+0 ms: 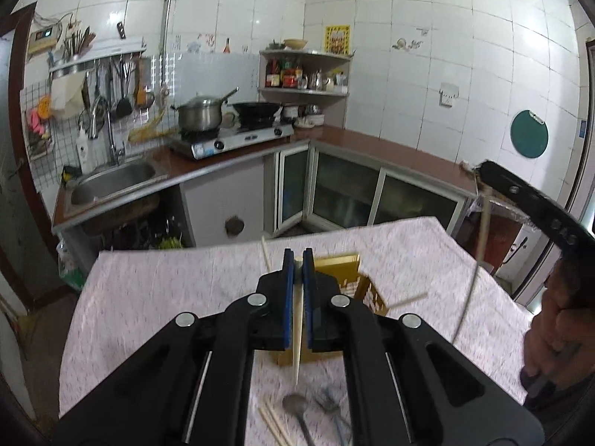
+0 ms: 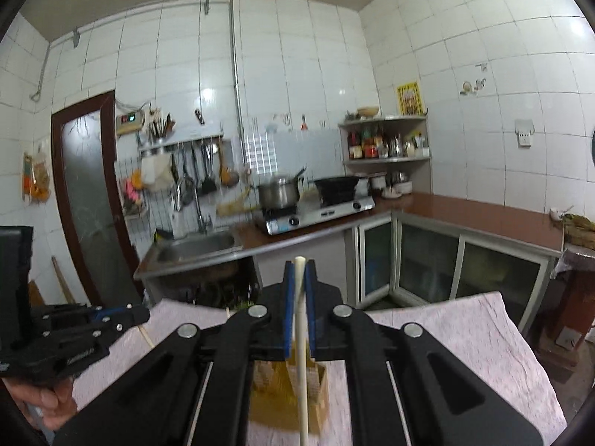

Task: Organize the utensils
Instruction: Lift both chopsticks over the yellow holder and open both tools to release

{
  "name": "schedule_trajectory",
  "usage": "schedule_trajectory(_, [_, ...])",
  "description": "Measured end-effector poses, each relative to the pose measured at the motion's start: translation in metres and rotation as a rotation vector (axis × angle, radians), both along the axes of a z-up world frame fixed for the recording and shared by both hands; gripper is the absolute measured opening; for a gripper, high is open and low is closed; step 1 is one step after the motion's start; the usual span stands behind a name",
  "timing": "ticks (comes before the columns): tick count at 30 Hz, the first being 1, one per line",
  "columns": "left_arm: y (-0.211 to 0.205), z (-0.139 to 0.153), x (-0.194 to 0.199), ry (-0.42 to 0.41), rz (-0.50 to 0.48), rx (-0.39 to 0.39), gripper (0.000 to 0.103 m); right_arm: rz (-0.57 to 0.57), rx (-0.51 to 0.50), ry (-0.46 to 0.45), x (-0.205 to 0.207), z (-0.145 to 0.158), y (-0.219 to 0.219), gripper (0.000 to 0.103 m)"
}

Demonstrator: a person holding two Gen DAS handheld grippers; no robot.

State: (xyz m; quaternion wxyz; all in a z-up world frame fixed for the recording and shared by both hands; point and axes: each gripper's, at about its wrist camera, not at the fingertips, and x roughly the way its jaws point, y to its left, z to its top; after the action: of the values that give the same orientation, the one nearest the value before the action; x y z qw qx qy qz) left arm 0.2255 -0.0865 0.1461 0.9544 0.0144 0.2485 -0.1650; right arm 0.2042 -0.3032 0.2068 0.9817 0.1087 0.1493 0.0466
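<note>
My left gripper (image 1: 298, 256) is shut on a pale chopstick (image 1: 297, 330) that hangs down between its blue pads over the table. My right gripper (image 2: 300, 269) is shut on another pale chopstick (image 2: 302, 379), held above a yellow slotted utensil box (image 2: 316, 394). The same box (image 1: 347, 271) shows behind the left gripper. On the pink cloth near the left view's bottom lie a metal spoon (image 1: 297, 409), a fork (image 1: 329, 405) and loose chopsticks (image 1: 273, 422). Two more chopsticks lie further off (image 1: 265, 254) (image 1: 407, 300). The left gripper also shows in the right wrist view (image 2: 143, 314).
The table carries a pink patterned cloth (image 1: 167, 290). Behind it run a brown counter (image 1: 390, 148) with a sink (image 1: 111, 182), a gas stove (image 1: 234, 137) with a pot and a wok, and glass-door cabinets (image 1: 342, 193). The right gripper's body (image 1: 528, 200) rises at the right.
</note>
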Motion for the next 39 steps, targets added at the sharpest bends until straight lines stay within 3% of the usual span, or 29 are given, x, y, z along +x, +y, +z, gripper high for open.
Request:
schedule_trajectory(7, [-0.012,0.029,0.026,-0.049,-0.018,-0.006,0.003,-0.014,-0.006,-0.030,0.043,0.009,0.013,0.006])
schedule_trajectory(13, [-0.017,0.036,0.052,-0.060,-0.022,-0.009,0.003,-0.014,-0.029,-0.035,0.070,0.003,0.028,0.006])
schedule_trajectory(21, [-0.022,0.021,0.077,-0.034,-0.037,0.000,0.003,-0.020,-0.025,-0.001,0.099,-0.022,0.035,0.006])
schedule_trajectory(31, [-0.017,-0.014,0.093,0.015,-0.012,0.015,0.004,-0.013,-0.012,0.045,0.107,-0.038,0.032,0.007])
schedule_trajectory(33, [-0.014,-0.014,0.091,0.015,-0.008,0.009,0.006,-0.010,-0.017,0.048,0.104,-0.036,0.031,0.007])
schedule_trajectory(37, [-0.005,-0.009,0.078,0.000,0.011,-0.018,0.040,-0.018,-0.028,0.041,0.092,-0.029,0.027,0.008])
schedule_trajectory(39, [0.001,-0.007,0.072,-0.006,0.021,-0.030,0.045,-0.031,-0.023,0.036,0.081,-0.024,0.021,0.010])
